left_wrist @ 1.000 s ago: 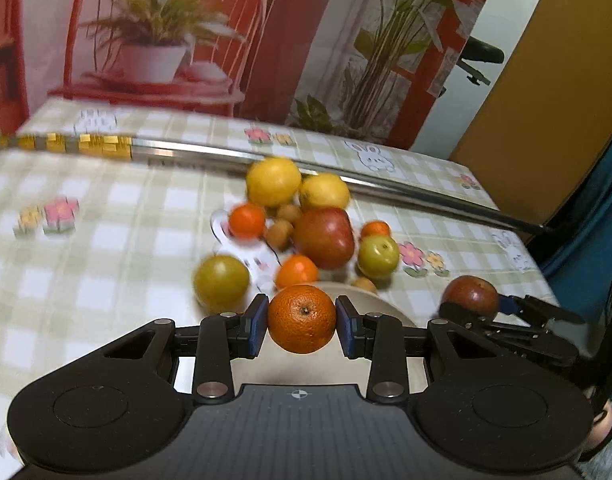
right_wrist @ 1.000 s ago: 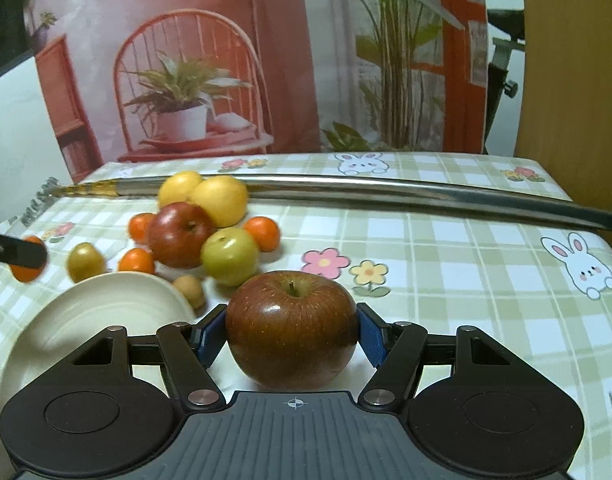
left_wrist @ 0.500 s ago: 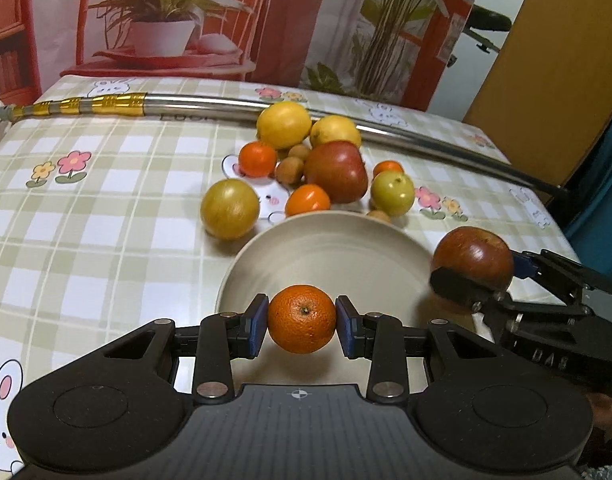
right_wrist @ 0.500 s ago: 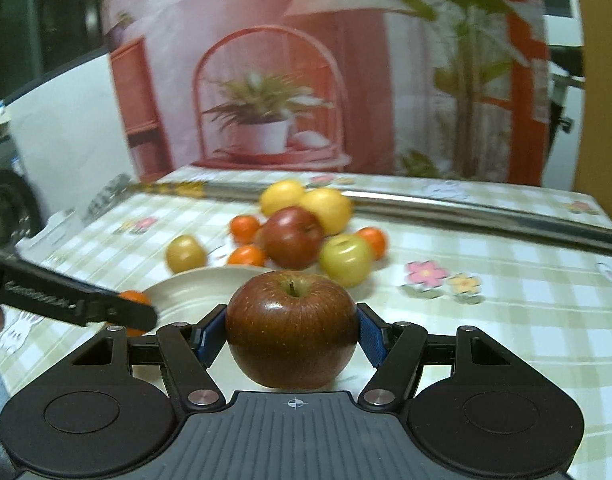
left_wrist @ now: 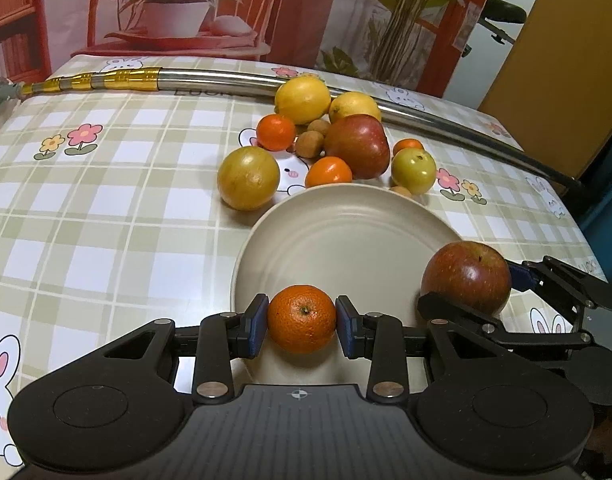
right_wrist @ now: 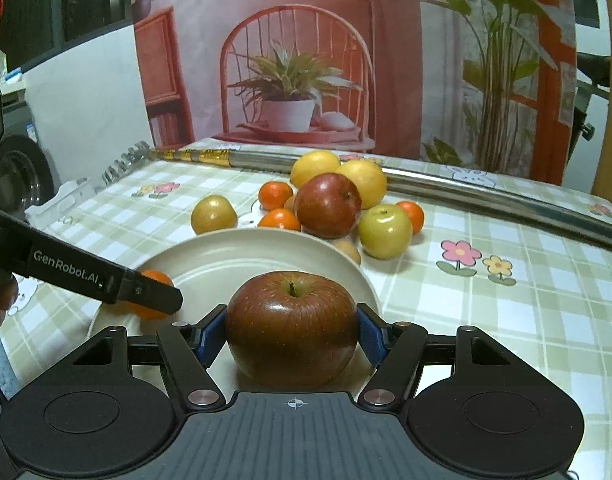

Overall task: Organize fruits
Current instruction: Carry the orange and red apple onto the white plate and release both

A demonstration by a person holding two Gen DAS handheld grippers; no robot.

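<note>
Placing step: the left gripper [left_wrist: 302, 320] clamps an orange [left_wrist: 302, 318], the right gripper [right_wrist: 292, 328] an apple [right_wrist: 292, 326], both over the plate [left_wrist: 345, 232]. Next, probably, lower and release.

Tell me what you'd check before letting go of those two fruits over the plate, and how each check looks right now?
1. Left gripper shut on the orange: ok.
2. Right gripper shut on the apple: ok.
3. Plate bare, with room for both: ok.
4. Orange over the plate: ok, at its near edge.
5. Apple over the plate: ok in the right wrist view; in the left wrist view it sits at the right rim.
6. Fruit low enough to release without rolling: cannot tell; neither view shows the height above the plate.
</note>
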